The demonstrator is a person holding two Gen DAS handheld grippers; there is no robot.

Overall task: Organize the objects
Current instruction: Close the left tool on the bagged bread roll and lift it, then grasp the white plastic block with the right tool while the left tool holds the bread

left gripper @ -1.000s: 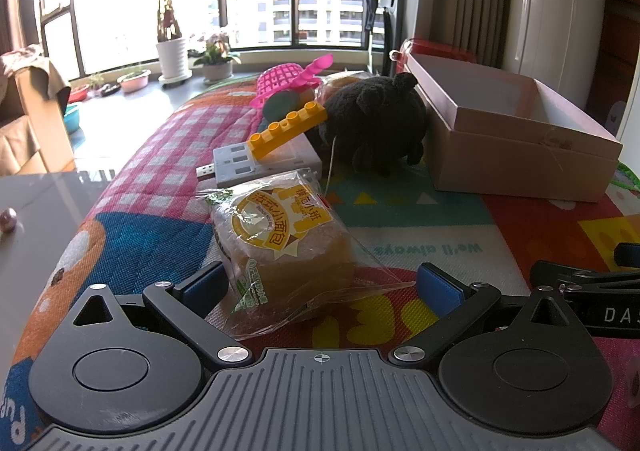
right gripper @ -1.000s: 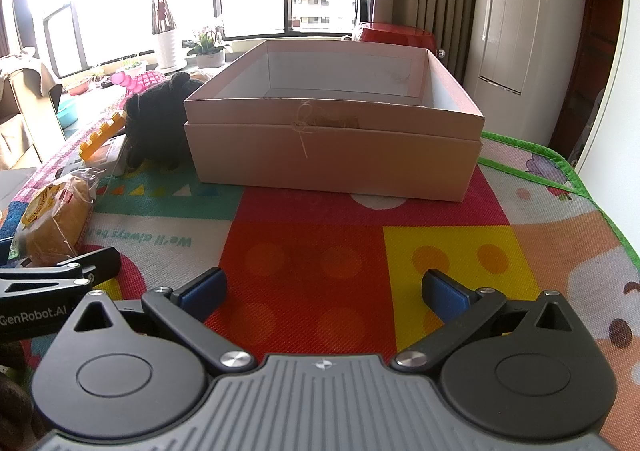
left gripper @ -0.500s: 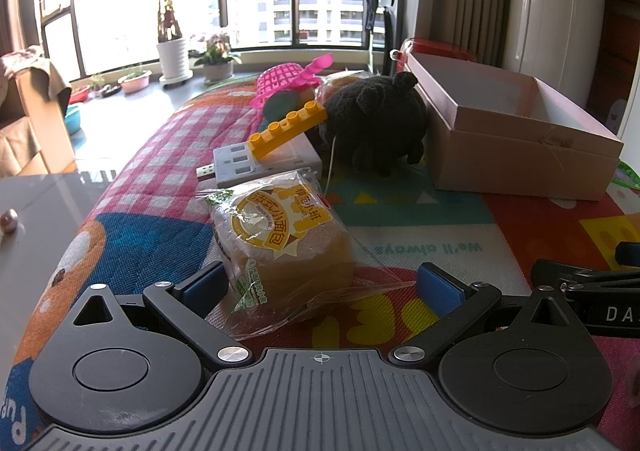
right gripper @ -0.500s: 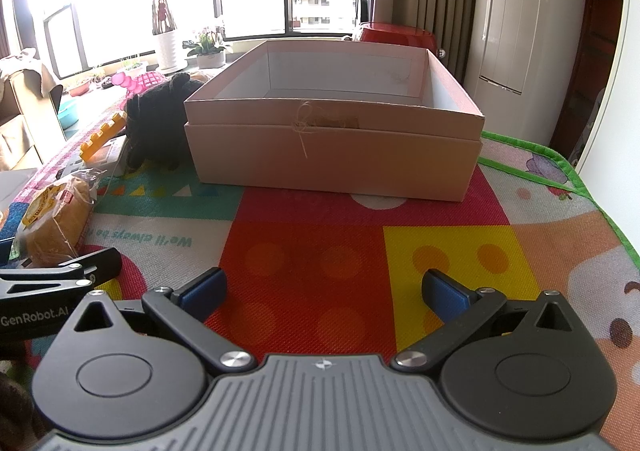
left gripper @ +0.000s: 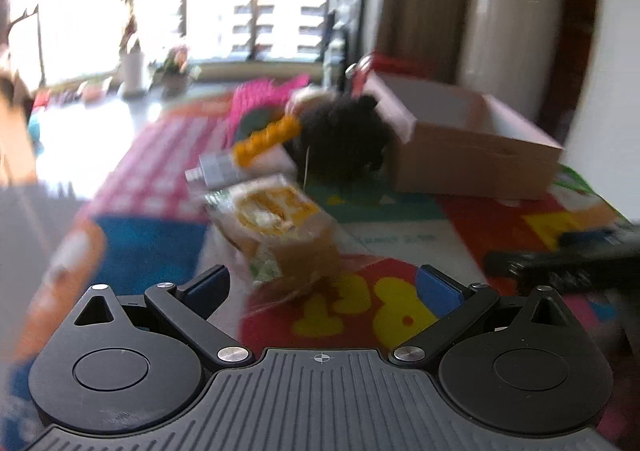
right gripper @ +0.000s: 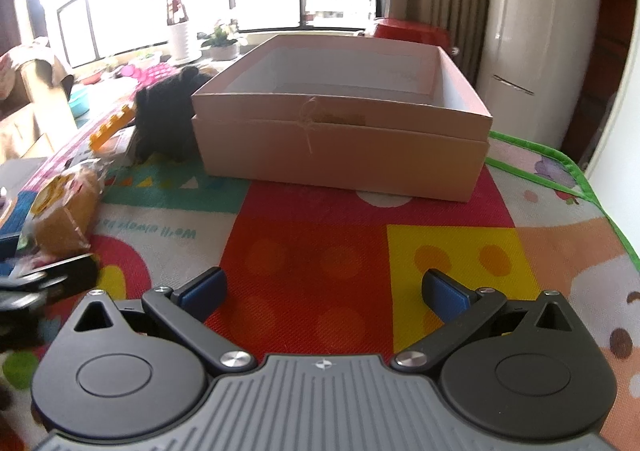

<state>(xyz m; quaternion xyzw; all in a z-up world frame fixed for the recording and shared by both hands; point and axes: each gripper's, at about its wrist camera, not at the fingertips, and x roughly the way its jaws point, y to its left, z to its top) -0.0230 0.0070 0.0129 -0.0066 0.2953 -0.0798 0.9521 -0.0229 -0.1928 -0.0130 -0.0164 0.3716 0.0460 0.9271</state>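
Left wrist view gone blurred and shifted from half a second ago: the left gripper [left gripper: 320, 287] has begun to move, fingers spread wide, nothing between them. Bagged bread [left gripper: 280, 227] now sits further off at 12 o'clock, on the play mat [left gripper: 400, 219]. Right gripper [right gripper: 322, 291] also wide, empty, facing the open pink box [right gripper: 340, 147] at 12 (box looks empty). Plush toy [right gripper: 164, 115] touches the box's left end. Likely a first pick starting; bread the probable target.
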